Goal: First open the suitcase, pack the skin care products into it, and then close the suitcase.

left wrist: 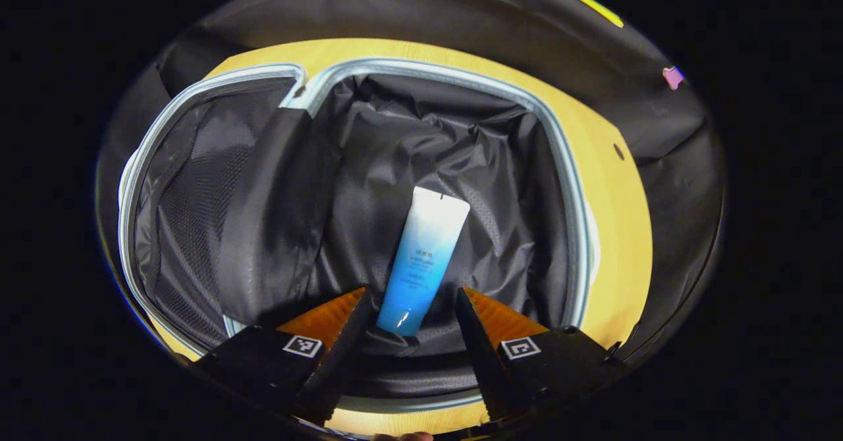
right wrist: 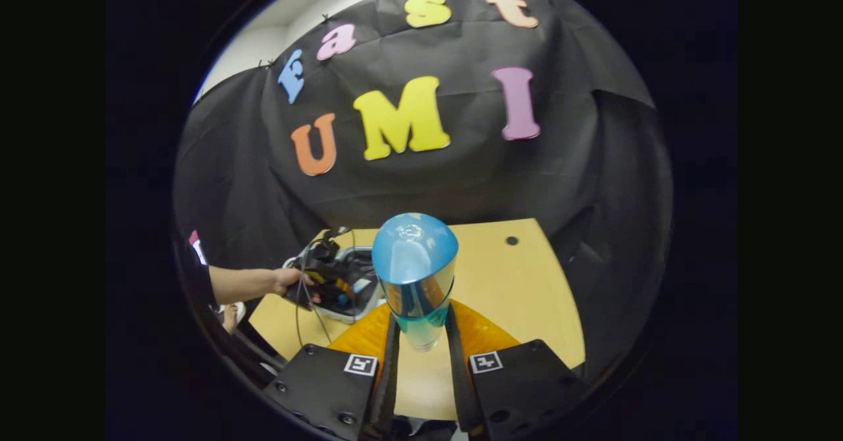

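Two products in play: packing step underway. Blue tube (left wrist: 423, 261) lies inside open suitcase (left wrist: 566, 184), left gripper (left wrist: 413, 326) spread, empty. Right gripper (right wrist: 421, 336) clamped on blue bottle (right wrist: 415, 266); carry to suitcase judged next.

a light wooden table (right wrist: 520, 283) spreads out ahead of the claw, with a small dark round hole (right wrist: 512, 240) in its top toward the far side. black cloth (right wrist: 579, 184) hangs as a wall beyond the table's far edge, creased and draped.
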Tool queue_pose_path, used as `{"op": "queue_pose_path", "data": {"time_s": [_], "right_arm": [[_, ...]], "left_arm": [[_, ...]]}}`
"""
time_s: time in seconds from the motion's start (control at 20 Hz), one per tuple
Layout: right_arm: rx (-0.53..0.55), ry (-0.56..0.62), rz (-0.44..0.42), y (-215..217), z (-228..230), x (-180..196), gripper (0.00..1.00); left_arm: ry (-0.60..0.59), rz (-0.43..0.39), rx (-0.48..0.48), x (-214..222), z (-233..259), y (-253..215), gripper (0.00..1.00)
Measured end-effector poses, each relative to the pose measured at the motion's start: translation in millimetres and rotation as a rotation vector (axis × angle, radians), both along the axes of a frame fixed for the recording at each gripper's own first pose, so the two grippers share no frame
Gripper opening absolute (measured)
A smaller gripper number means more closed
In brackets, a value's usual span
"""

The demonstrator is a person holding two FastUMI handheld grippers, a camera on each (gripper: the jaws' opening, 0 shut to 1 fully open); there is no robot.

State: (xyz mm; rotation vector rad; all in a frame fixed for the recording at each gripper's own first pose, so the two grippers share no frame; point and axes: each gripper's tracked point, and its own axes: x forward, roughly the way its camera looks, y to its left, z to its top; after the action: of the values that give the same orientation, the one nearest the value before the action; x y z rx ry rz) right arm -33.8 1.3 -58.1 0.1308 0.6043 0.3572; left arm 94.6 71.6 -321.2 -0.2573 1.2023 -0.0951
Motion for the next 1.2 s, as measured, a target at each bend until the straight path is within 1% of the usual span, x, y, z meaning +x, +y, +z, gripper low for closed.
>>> {"op": "queue_pose_path", "data": {"time_s": [0.1,0.2,0.25,0.3,0.35,0.4,0.5,0.6,0.8,0.9,1.0,1.2], "right_arm": [[0.027,0.04,0.082,46,-11,22,0.34],[0.04,0.102,0.164,92,-29,42,0.34],[0.048,0.137,0.202,112,-39,52,0.31],[0.056,0.174,0.229,130,-48,59,0.34],[0.061,0.205,0.25,147,-59,68,0.34],[0.061,0.239,0.263,161,-69,77,0.34],[0.048,0.299,0.277,186,-94,97,0.34],[0.022,0.351,0.287,208,-120,112,0.34],[-0.03,0.481,0.295,245,-173,128,0.34],[-0.051,0.555,0.273,252,-203,132,0.34],[-0.094,0.605,0.256,255,-232,136,0.34],[-0.154,0.71,0.208,260,-281,140,0.34]], "left_arm": [[-0.086,0.026,-0.064,-10,24,0,0.84],[-0.201,0.051,-0.129,-21,52,4,0.89],[-0.259,0.06,-0.165,-29,67,5,0.9],[-0.314,0.066,-0.194,-38,82,6,0.9],[-0.371,0.07,-0.202,-49,97,11,0.92],[-0.419,0.074,-0.197,-62,111,17,0.99],[-0.486,0.08,-0.171,-85,129,27,0.99],[-0.525,0.105,-0.154,-105,139,38,0.99],[-0.537,0.205,-0.188,-141,146,57,0.98],[-0.537,0.261,-0.196,-154,144,74,0.98],[-0.529,0.301,-0.188,-168,141,93,0.99],[-0.516,0.353,-0.159,-183,136,122,0.99]]}}
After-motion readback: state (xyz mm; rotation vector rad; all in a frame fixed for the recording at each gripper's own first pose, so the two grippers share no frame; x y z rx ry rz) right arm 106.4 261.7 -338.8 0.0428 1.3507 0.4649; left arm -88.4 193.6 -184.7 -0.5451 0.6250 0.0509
